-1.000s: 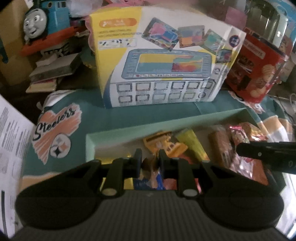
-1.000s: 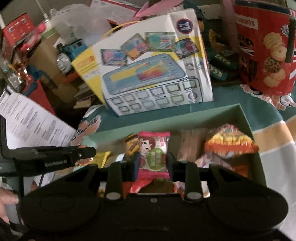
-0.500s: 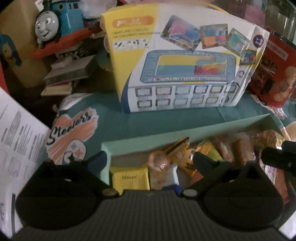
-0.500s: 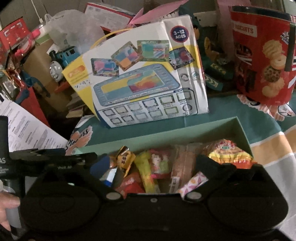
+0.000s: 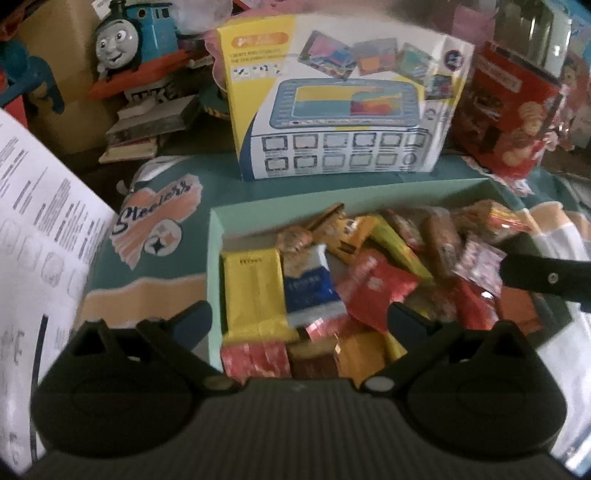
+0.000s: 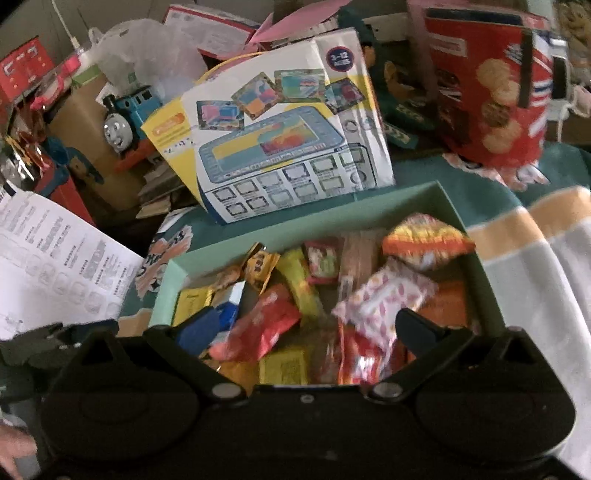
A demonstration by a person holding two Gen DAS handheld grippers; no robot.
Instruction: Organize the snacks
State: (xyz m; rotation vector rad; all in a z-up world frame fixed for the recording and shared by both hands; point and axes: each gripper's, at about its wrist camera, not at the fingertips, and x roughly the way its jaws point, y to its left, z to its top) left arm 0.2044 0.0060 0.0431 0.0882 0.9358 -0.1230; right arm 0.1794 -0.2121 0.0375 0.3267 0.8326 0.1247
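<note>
A mint-green box (image 5: 332, 195) on the blanket is filled with several wrapped snacks. My left gripper (image 5: 299, 315) hangs open over its near left corner, above a yellow packet (image 5: 251, 284) and a blue-and-white packet (image 5: 310, 284); nothing is between its fingers. In the right wrist view, my right gripper (image 6: 306, 325) stands open above the same box (image 6: 295, 225), over a red packet (image 6: 266, 325) and a white pink-patterned packet (image 6: 384, 295). A small pink packet (image 6: 323, 260) lies farther in. One finger (image 5: 546, 277) of the right gripper shows at the right of the left wrist view.
Behind the box stands a toy tablet carton (image 5: 332, 107), with a red biscuit tin (image 5: 509, 107) to its right and a blue toy train (image 5: 133, 33) at the back left. A printed sheet (image 5: 37, 221) lies at the left. A hand (image 6: 14, 450) holds the left gripper.
Both grippers went from shut to wide open, each letting go of a small packet into the box. Both have pulled back and a little up from the snacks.
</note>
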